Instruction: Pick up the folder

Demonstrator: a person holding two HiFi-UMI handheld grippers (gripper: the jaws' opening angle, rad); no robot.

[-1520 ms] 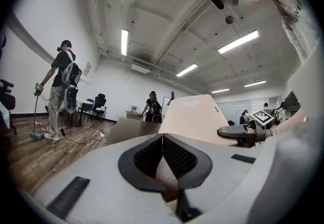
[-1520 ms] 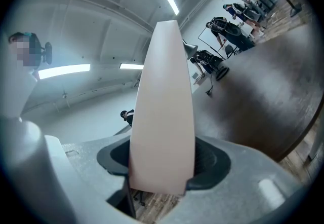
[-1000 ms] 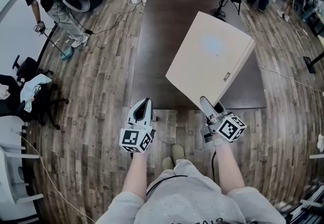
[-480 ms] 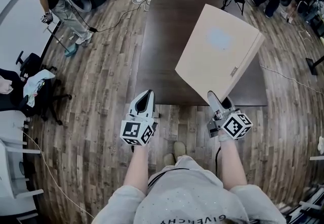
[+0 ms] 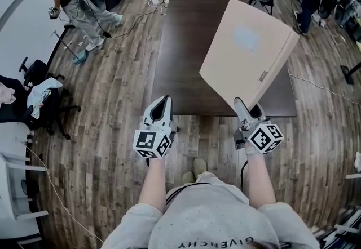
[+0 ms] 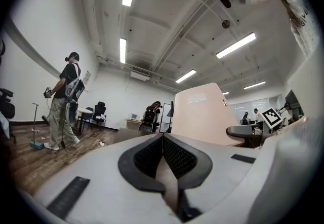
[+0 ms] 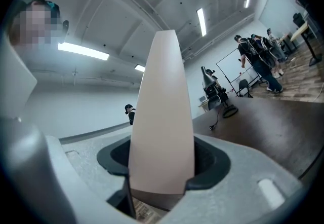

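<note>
Head view: clamping the near lower corner of the beige folder (image 5: 248,50) in the jaws of the right gripper (image 5: 249,108), just past the near edge of the dark tabletop (image 5: 186,39), close to its near right corner. Holding the folder steeply tilted over the right half of the tabletop, broad face turned up toward the camera. Hanging the left gripper (image 5: 162,101) at the same near edge, well apart from the folder and touching nothing.

Left gripper view: pressing the jaws together at the left gripper (image 6: 163,139), with nothing between them. Looking across at the folder (image 6: 202,116) standing to the right, the right gripper's marker cube (image 6: 272,116) beside it, and a person (image 6: 66,101) standing on the wooden floor (image 6: 30,159) at the far left.

Right gripper view: pinching the folder (image 7: 162,116) at the right gripper (image 7: 162,177), jaws standing partly apart and bearing on both its faces, the folder rising up the middle of the view. Pointing along the tabletop (image 7: 263,126) stretching off to the right.
</note>
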